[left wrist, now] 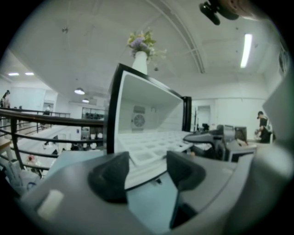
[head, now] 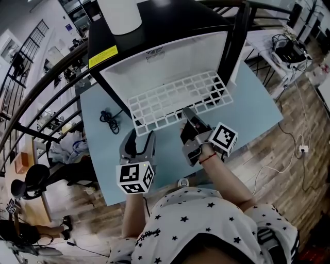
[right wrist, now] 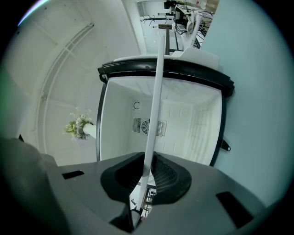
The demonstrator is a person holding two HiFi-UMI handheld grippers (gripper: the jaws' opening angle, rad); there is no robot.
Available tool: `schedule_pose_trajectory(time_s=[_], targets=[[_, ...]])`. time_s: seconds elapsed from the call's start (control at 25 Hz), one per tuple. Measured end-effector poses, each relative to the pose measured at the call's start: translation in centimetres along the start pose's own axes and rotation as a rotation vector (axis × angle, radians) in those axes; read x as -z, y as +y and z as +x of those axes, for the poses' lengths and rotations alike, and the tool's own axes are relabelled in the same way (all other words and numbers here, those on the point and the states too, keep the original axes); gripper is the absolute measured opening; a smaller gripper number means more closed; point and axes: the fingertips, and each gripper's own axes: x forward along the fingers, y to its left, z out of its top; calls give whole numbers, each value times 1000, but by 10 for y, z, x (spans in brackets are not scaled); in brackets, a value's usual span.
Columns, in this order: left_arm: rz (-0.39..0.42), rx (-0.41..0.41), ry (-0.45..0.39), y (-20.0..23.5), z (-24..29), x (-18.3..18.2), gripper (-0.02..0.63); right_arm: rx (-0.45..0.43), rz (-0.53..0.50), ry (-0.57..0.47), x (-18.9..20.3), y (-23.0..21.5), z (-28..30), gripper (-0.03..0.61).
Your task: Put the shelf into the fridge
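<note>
A black fridge (head: 154, 31) with a white inside stands open towards me on a light blue table (head: 252, 103). The white grid shelf (head: 178, 98) lies level, its far part inside the fridge and its near edge sticking out. My right gripper (head: 187, 114) is shut on that near edge; in the right gripper view the shelf (right wrist: 156, 101) runs edge-on as a thin white bar out of the gripper (right wrist: 146, 176). My left gripper (head: 139, 136) is open at the shelf's near left corner. In the left gripper view the shelf's edge (left wrist: 151, 151) lies just past the spread fingers, and the pads are not touching it.
A coiled black cable (head: 109, 119) lies on the table left of the shelf. A white vase (head: 119, 13) with flowers (left wrist: 140, 43) stands on the fridge. A dark railing (head: 31, 98) runs behind the table. Cables trail over the wooden floor (head: 289, 154) at right.
</note>
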Motion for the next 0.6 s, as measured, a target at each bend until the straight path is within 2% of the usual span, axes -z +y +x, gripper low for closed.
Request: schedule_pose_trajectory(time_s=[0.4, 0.6], targets=[[-11, -10, -3, -3, -2, -2, 255, -4, -42, -3, -18, 1, -2, 38], [-14, -12, -1, -2, -1, 1, 255, 15, -31, -71, -45, -6, -12, 40]])
